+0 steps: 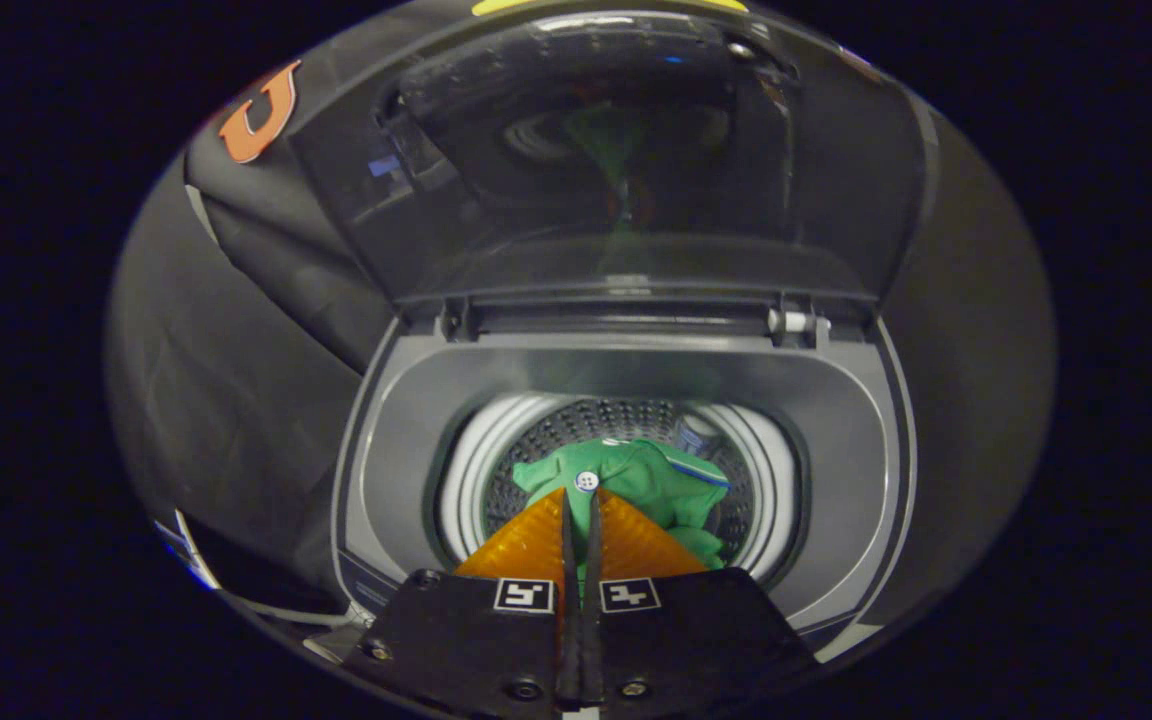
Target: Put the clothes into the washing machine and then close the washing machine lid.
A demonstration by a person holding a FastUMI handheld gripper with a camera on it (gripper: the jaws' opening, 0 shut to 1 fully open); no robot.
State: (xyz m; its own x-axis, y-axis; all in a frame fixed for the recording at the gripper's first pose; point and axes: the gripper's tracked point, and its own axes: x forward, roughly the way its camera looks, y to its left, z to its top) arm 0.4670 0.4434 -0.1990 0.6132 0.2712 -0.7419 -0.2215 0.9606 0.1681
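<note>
Gripper point(581, 497) over the mouth of the top-loading washing machine point(626, 420), fingers pointing down into the drum point(626, 415). Fingers nearly together, clamped on a fold of the green garment point(661, 485); a narrow strip of green cloth shows in the slit between them. A white button point(586, 481) sits just ahead of the fingertips. Garment bunched, hanging inside the drum opening, bulk spread beyond and to the right of the fingers; long axis cannot be told from the crumple. A blue-and-white trim edge faces right. Lid point(626, 170) raised upright behind the tub, hinged at the far rim
</note>
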